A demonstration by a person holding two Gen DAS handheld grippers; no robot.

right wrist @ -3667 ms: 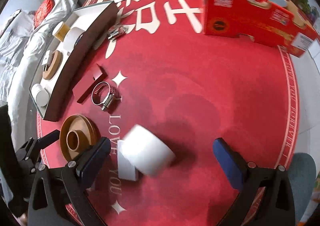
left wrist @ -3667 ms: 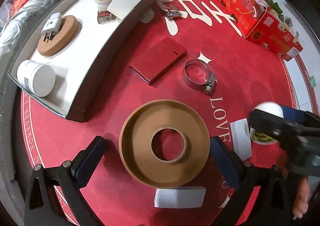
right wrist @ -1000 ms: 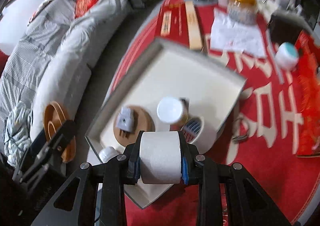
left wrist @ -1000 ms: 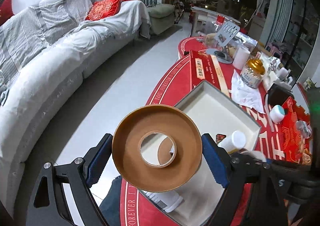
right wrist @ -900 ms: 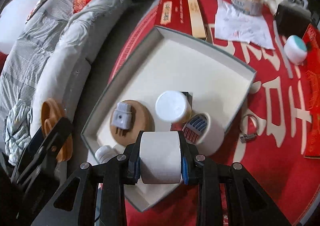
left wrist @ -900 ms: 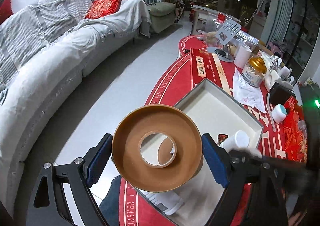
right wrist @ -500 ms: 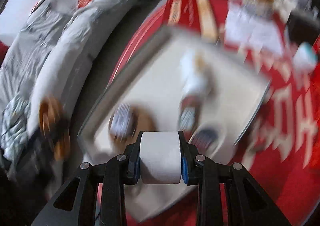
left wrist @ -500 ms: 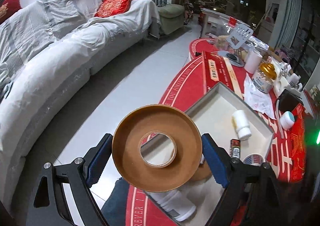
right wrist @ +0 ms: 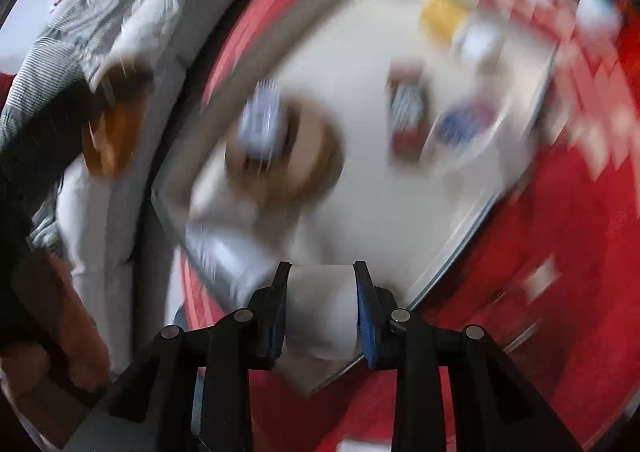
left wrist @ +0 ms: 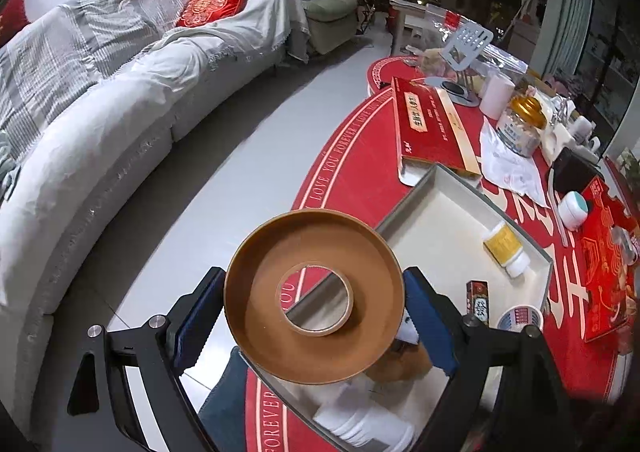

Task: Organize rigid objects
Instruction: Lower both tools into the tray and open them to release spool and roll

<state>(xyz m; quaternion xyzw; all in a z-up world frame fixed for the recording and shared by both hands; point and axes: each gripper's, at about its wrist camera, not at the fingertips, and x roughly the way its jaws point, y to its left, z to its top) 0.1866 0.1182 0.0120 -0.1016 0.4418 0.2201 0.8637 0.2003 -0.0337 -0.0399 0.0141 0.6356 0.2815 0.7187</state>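
My left gripper [left wrist: 314, 312] is shut on a large brown ring-shaped spool [left wrist: 314, 296], held above the near left corner of the white tray [left wrist: 436, 195]. In the tray lie a yellow-labelled white bottle [left wrist: 505, 248] on its side, a small red box [left wrist: 478, 302], a tape roll [left wrist: 520, 319], a second brown disc [left wrist: 404, 366] and a white jar [left wrist: 362, 424]. In the blurred right wrist view, my right gripper [right wrist: 322, 310] is shut on a white roll [right wrist: 322, 312] over the tray's [right wrist: 360, 211] near edge. The brown disc [right wrist: 280, 155] carries a white plug [right wrist: 262, 119].
The round table wears a red cloth [left wrist: 360, 155] with white lettering. A long red box [left wrist: 428, 127], a gold-lidded jar [left wrist: 522, 123], crumpled paper [left wrist: 508, 167] and a red carton [left wrist: 608, 264] crowd the far side. A grey sofa [left wrist: 100, 111] and bare floor [left wrist: 224, 171] lie to the left.
My right gripper has dropped toward the tray with the white roll, so the tray fills more of its view. The yellow-labelled bottle in the tray has tipped from upright onto its side. The left gripper barely moved.
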